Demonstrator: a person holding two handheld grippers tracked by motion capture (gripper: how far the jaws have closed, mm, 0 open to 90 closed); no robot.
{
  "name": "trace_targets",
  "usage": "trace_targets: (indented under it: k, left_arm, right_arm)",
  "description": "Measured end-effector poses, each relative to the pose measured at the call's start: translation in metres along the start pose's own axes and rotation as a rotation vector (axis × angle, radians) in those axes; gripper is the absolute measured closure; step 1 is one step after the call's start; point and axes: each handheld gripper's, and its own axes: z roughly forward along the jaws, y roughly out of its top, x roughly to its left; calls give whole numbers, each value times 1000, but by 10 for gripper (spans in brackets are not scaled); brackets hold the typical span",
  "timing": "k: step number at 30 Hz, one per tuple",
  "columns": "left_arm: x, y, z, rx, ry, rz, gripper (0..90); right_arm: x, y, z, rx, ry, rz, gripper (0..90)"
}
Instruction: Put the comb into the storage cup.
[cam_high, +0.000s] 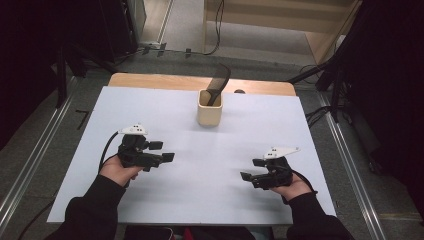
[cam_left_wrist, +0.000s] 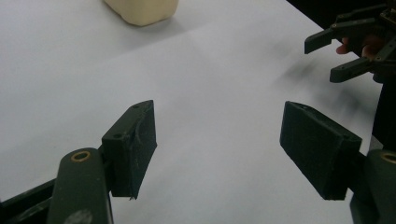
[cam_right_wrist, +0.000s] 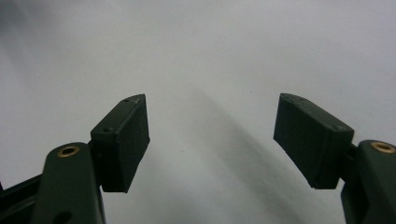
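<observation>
Facing: the cream holder (cam_high: 209, 111) is met ahead of both sets of jaws, well apart from them, toward the far edge of the white worktop (cam_high: 200, 195).
Left gripper (cam_high: 161, 151): jaws are spread wide, nothing held; judged slightly nearer the holder.
Right gripper (cam_high: 252, 169): jaws are spread wide, nothing held.
Holder contents: one dark utensil (cam_high: 220, 82) is stood inside, its long axis leaning up and away.
</observation>
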Motion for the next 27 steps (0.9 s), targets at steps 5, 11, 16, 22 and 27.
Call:
trace_targets:
  k: [5, 11, 16, 22, 27]
  left_arm:
    - [-2, -6, -3, 5, 6, -3, 276]
    - [-3, -13, -6, 21, 14, -4, 276]
    - [-4, -19, -9, 34, 29, -1, 276]
    - [-3, -25, -13, 45, 39, -5, 276]
    - [-4, -31, -17, 56, 53, -6, 276]
  right_arm:
    - [0, 0, 0, 0, 0, -1, 250]
    - [0, 0, 1, 7, 1, -4, 250]
    - [0, 0, 2, 8, 4, -9, 250]
    - [1, 0, 2, 8, 3, -7, 249]
    - [1, 0, 2, 9, 3, -6, 250]
